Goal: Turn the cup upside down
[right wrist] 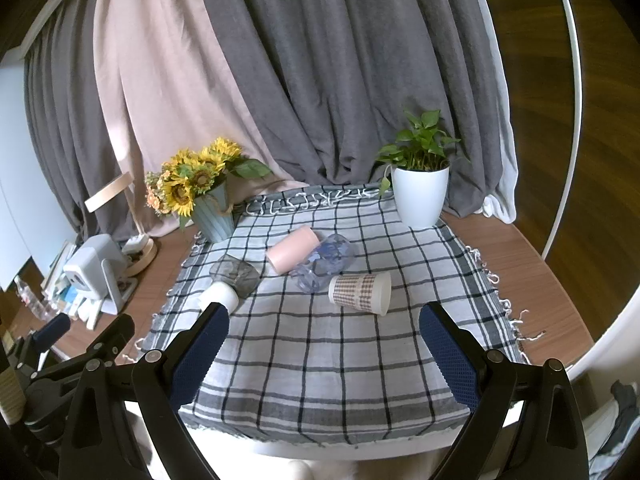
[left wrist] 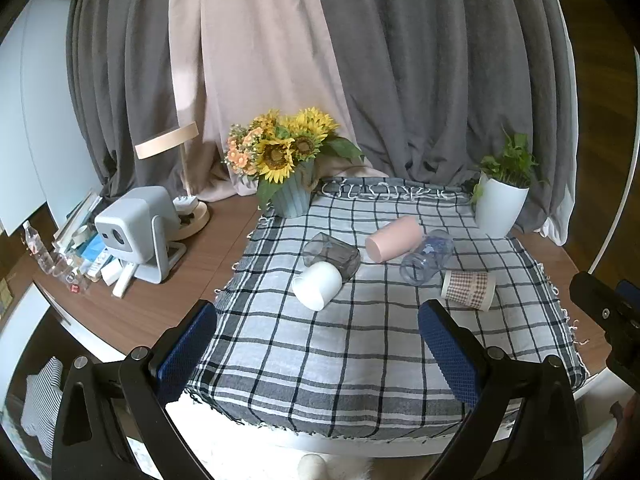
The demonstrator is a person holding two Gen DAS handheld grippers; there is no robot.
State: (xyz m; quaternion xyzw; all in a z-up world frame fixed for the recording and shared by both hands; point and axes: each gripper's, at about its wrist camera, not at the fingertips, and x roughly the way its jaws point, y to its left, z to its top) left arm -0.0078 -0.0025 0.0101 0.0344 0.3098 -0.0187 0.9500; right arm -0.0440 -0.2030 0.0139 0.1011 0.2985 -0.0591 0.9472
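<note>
Looking along our left gripper [left wrist: 318, 350], fingers spread wide and empty, we see five cups lying sideways on the checked grey-and-white cloth [left wrist: 320, 360], none flipped. Through our right gripper [right wrist: 324, 350], equally wide and empty, the brown-checked paper cup [right wrist: 360, 288] lies nearest, probably the easiest reach.

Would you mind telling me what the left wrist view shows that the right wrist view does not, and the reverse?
Only the left wrist view shows the lamp base whole, the white mug's handle and the striped cushion at lower left. Only the right wrist view shows the whole white plant pot with all its leaves, and the left tool's arm at lower left. Both show five cups lying on their sides on the checked cloth: white mug, grey glass, pink cup, clear cup and plaid cup; also the sunflowers and projector.
</note>
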